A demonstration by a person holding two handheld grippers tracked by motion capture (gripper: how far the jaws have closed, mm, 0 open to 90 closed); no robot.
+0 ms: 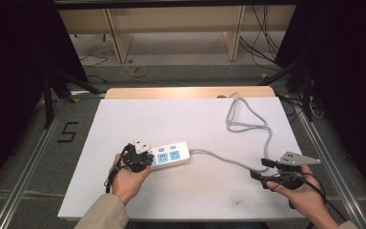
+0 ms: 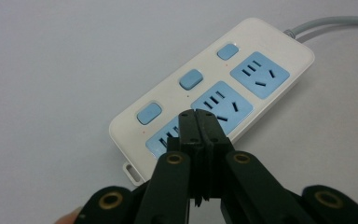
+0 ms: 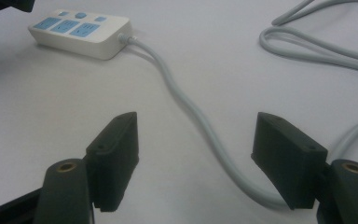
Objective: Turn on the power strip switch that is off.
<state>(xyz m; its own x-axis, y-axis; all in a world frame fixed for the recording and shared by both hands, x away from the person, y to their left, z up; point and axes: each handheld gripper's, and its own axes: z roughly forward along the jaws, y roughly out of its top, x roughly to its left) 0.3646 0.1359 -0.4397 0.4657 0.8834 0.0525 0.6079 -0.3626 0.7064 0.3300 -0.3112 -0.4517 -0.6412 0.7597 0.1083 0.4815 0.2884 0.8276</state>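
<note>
High view: white rectangular plastic power strip [image 1: 169, 155] with pale blue sockets, lying flat on the white sheet covering the desk [image 1: 181, 124], left of centre and nearer the front edge. Left gripper [image 1: 138, 160] in a hand [image 1: 128, 179], right at the strip's left end, over the nearest socket. Left gripper view: black jaws pressed together, nothing between them, tips above the pale blue socket [image 2: 168, 137] at the strip's near end; contact with the socket face perhaps, hard to tell. Grey round cable [image 1: 248, 129] running from the strip's right end, looping toward the far right corner. Right gripper [image 1: 267, 172] near the front right corner, jaws spread wide astride the cable, not touching it.
</note>
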